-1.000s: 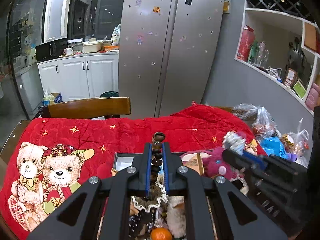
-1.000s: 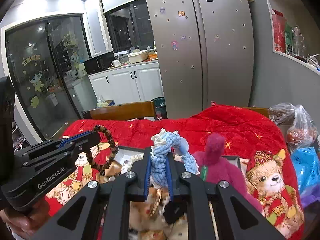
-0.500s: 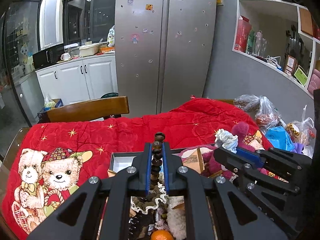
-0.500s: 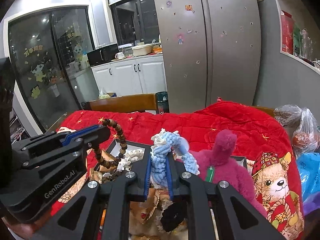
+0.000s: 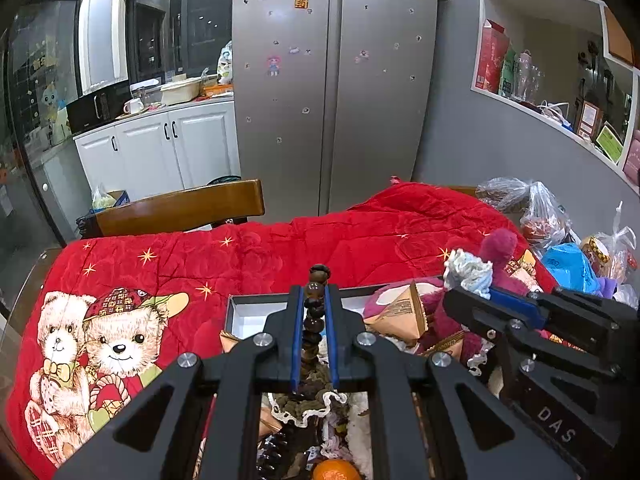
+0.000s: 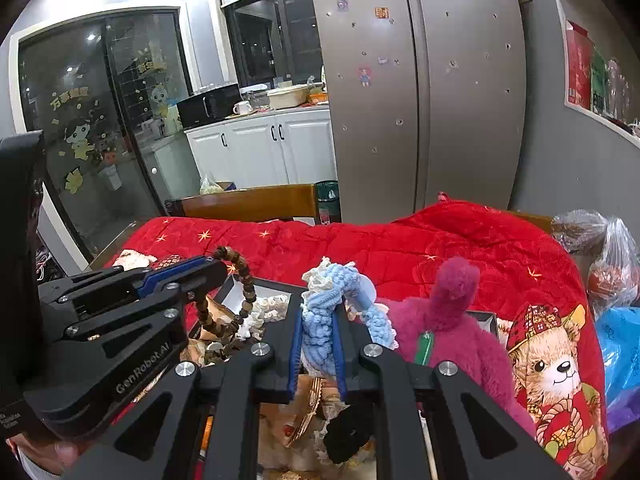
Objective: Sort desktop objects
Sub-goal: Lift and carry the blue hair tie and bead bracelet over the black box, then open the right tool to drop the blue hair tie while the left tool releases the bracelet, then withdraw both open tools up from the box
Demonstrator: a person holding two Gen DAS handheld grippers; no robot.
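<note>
Your left gripper (image 5: 314, 300) is closed tight on a string of brown beads (image 5: 315, 312), just as it was a second ago. Your right gripper (image 6: 318, 320) is still closed on a blue knitted rope toy (image 6: 320, 320). Both hands have hardly moved, but the two grippers now sit a little closer together than before, and the right gripper looks bigger in the left view.

The beads hang over a white-lined box (image 5: 248, 314) on the red blanket (image 5: 280, 256) that covers the tabletop. The box is full of mixed things, and a small orange (image 5: 335, 470) lies near its front. A pink fluffy toy (image 6: 452, 320) sits just beside the rope toy, with a green tag on it.

You can read "GenRobot.AI" on the side of the left gripper in the right view. You can read "DAS" on the side of the right gripper in the left view. The glass door (image 6: 100, 120) at the back has yellow Chinese letters and cartoon stickers, too small to read. The blanket shows teddy bears (image 5: 100, 344) in a red hat.
</note>
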